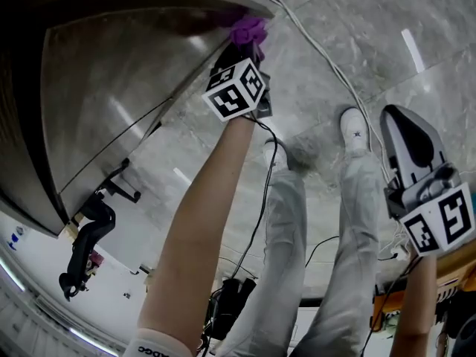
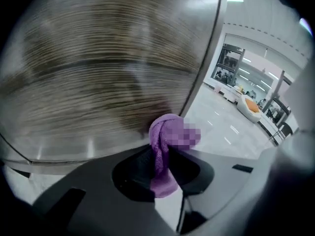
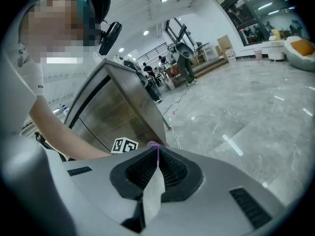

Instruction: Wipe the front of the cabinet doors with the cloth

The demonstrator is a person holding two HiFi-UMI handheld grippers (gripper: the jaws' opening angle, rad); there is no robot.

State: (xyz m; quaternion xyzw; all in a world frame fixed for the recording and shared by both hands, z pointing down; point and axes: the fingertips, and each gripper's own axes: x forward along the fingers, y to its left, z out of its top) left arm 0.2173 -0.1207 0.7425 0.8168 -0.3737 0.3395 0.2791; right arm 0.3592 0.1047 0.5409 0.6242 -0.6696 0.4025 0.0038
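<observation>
Your left gripper [image 2: 158, 168] pinches the purple cloth [image 2: 162, 134] between its jaws, with the bunched end against the cabinet door [image 2: 98, 63] near its edge. The head view shows only a purple tuft there. Your right gripper [image 3: 156, 167] hangs well apart from the cabinet — jaws pressed together, nothing between them.
</observation>
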